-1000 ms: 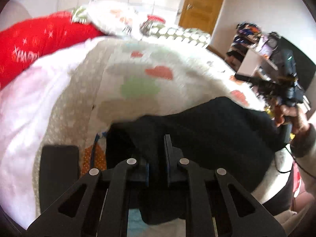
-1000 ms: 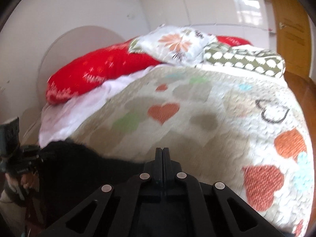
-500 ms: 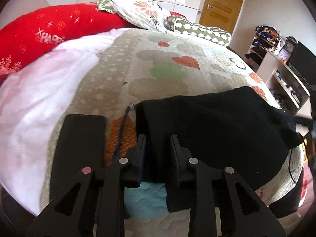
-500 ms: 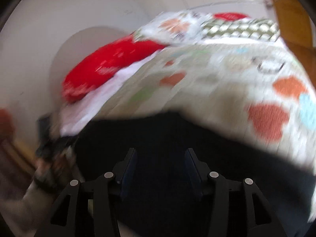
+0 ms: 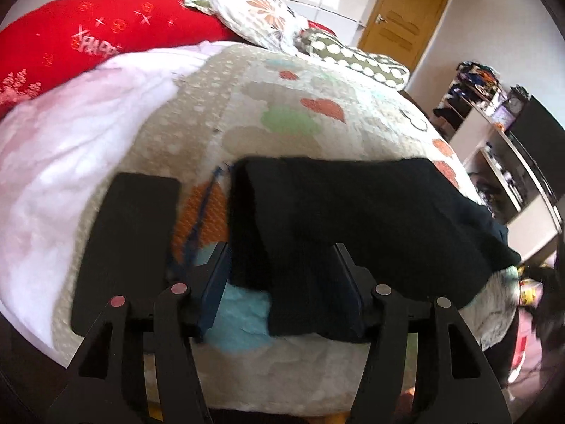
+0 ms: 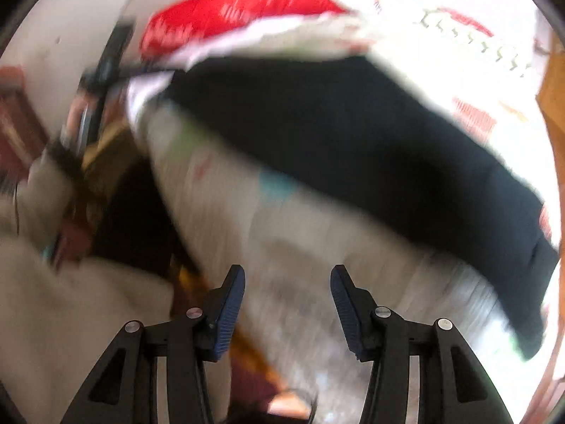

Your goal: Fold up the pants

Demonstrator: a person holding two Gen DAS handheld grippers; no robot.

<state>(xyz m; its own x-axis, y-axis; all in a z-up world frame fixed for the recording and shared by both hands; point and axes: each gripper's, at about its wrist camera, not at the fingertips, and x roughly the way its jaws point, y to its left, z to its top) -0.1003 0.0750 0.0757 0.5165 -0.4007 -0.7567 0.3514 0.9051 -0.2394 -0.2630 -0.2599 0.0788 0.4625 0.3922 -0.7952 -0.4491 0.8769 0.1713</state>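
While pants (image 5: 353,219) overhang the quilt (image 5: 282,113) (near edge).

Black pants (image 5: 353,208) on heart-print quilt (image 5: 282,106), red pillow (image 5: 88,35).

Black pants (image 5: 353,212) lying folded flat across centre-right of left-wrist frame, near edge hanging twd bottom; in blurred right-wrist pic (image 6: 370,141) spanning upper centre to right edge.
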